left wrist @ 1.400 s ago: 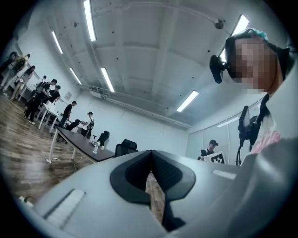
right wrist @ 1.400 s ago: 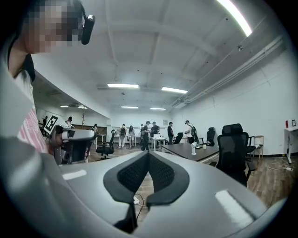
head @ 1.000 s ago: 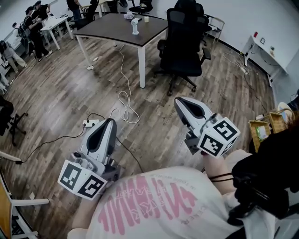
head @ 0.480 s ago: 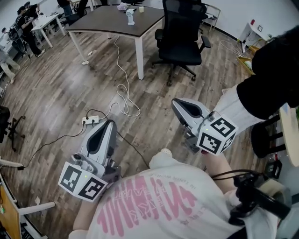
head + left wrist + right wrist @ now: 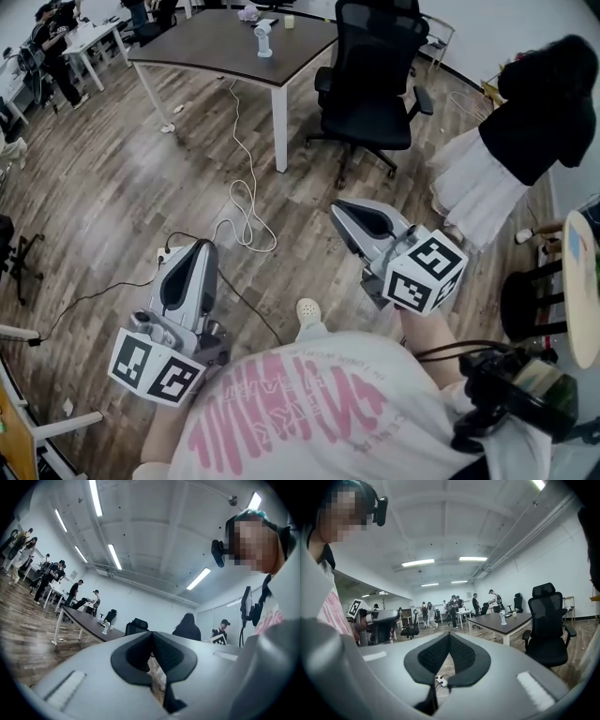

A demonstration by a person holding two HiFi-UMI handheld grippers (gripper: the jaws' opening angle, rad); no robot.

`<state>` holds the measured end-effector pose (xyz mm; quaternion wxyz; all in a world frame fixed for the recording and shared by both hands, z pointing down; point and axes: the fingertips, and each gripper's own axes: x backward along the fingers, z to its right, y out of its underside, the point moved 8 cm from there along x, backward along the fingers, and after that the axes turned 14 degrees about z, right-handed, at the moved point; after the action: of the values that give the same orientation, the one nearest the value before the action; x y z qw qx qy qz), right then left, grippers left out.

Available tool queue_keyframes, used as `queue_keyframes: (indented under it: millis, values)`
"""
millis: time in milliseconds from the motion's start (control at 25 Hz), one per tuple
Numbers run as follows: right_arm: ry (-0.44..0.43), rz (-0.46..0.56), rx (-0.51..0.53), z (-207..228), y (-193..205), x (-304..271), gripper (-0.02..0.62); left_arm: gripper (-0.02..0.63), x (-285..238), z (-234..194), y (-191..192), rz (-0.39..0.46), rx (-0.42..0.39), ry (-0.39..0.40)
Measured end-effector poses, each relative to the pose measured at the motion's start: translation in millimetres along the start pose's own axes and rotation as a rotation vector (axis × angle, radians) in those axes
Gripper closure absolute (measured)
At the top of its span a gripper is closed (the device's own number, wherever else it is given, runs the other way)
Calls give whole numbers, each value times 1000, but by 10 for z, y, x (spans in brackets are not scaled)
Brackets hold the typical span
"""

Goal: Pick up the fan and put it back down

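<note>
The fan (image 5: 263,39) is small and white and stands upright on the dark table (image 5: 202,52) far ahead; it also shows as the fan (image 5: 106,628) and the fan (image 5: 502,617) in the two gripper views. My left gripper (image 5: 191,247) is held over the wooden floor, shut with nothing in it, its pads meeting at the tip (image 5: 151,633). To its right my right gripper (image 5: 341,208) is likewise shut and empty (image 5: 449,634). Both point toward the table and are well short of it.
A black office chair (image 5: 375,75) stands right of the table. A white cable (image 5: 246,202) trails from the table to a power strip (image 5: 167,253) on the floor. A person in a black top and white skirt (image 5: 502,155) stands at the right, near a black stool (image 5: 530,305).
Both grippers and the view have moved forward toward the table, which now looks nearer. The person at the right has come fully into view. Both grippers stay shut.
</note>
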<state>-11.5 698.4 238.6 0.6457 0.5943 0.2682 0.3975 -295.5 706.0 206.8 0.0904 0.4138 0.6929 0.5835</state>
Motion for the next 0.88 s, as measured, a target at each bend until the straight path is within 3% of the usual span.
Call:
queue_keyframes:
  millis: [400,680,880]
  values:
    - [-22,19,-60,1241,-109,-577,589,588,-1088,-324,290,21,-25,-44]
    - [-58,28,-58,1671,-161,-839,589,588,-1535,-438,421,26,-49,-46]
    - [-60,14,-67,1810,-128,-912,589,588,-1690,-586,472,44,-13,-69]
